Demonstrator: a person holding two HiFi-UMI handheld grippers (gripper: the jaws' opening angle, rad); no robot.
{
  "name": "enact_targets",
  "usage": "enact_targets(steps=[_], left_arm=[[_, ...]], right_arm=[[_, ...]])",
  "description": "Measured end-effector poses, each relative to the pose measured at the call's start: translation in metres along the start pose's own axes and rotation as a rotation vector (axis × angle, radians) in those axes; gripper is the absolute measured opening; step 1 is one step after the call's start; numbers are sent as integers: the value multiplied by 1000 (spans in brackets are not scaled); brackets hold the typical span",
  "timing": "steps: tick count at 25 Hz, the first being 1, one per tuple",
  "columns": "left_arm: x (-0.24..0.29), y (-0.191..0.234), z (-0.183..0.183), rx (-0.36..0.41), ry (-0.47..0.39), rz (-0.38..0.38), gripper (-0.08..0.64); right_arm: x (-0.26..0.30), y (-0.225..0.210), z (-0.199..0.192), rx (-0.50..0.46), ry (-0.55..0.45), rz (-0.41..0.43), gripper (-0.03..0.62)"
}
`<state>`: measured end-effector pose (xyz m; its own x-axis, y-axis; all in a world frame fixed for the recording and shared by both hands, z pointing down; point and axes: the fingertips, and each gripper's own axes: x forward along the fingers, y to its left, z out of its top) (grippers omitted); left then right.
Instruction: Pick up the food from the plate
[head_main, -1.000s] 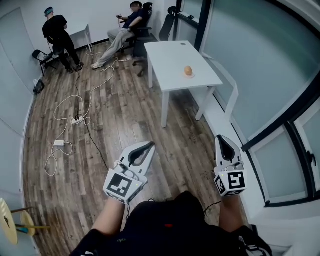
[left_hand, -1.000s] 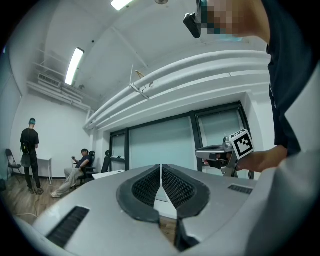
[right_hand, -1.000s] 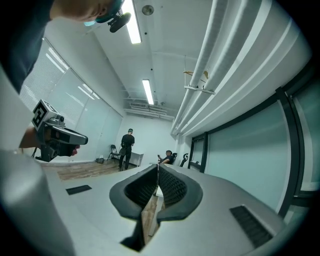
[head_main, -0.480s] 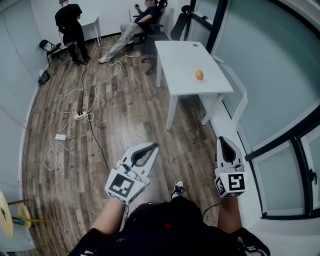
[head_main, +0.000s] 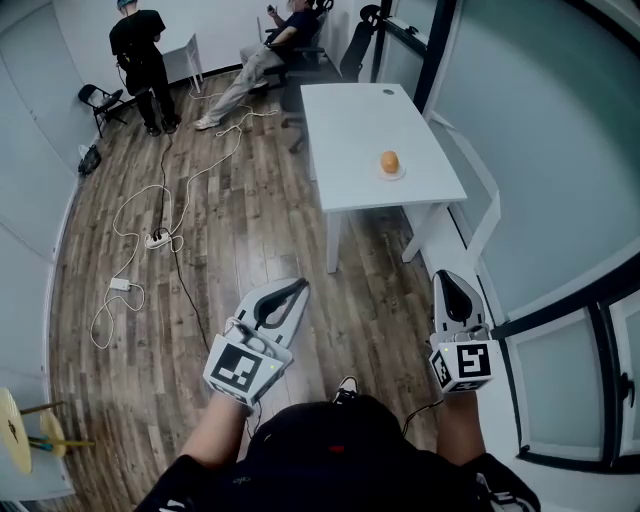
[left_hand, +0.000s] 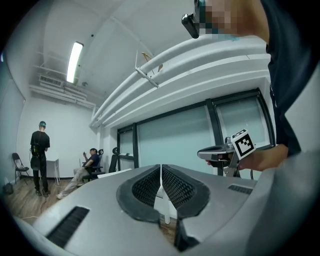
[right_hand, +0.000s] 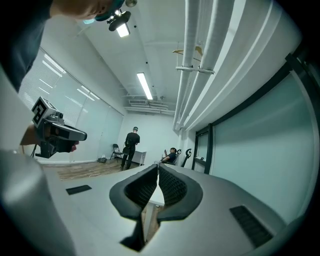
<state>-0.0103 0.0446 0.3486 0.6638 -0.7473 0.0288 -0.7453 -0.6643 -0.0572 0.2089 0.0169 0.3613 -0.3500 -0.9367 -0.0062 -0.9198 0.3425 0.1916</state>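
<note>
The food (head_main: 390, 161) sits on a plate (head_main: 399, 176) toward the right near part of the tabletop (head_main: 355, 120), far ahead. The left claw (head_main: 298, 289) and right claw (head_main: 447, 276) are near, well apart from it. Cables (head_main: 148, 203) lie on the floor (head_main: 240, 240) at left, with two people (head_main: 140, 45) beyond at the far end.

The wood floor (head_main: 260, 230) is open all the way to the white surface (head_main: 360, 120). There is free room all around the plate (head_main: 399, 175). Cables (head_main: 155, 238) lie on the left. A glass wall (head_main: 540, 130) blocks the right.
</note>
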Motion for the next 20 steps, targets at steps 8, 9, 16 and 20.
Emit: enact_targets(steps=[8, 9, 16, 20], left_arm=[[97, -3, -1, 9, 32, 35, 29], [107, -4, -1, 16, 36, 28, 29], [157, 14, -8, 14, 35, -3, 29], [184, 41, -18, -5, 25, -29, 29]], right_arm=[[43, -100, -27, 6, 8, 6, 26], [48, -110, -29, 13, 4, 0, 26], [79, -143, -46, 21, 16, -32, 26], [103, -162, -54, 21, 52, -90, 26]])
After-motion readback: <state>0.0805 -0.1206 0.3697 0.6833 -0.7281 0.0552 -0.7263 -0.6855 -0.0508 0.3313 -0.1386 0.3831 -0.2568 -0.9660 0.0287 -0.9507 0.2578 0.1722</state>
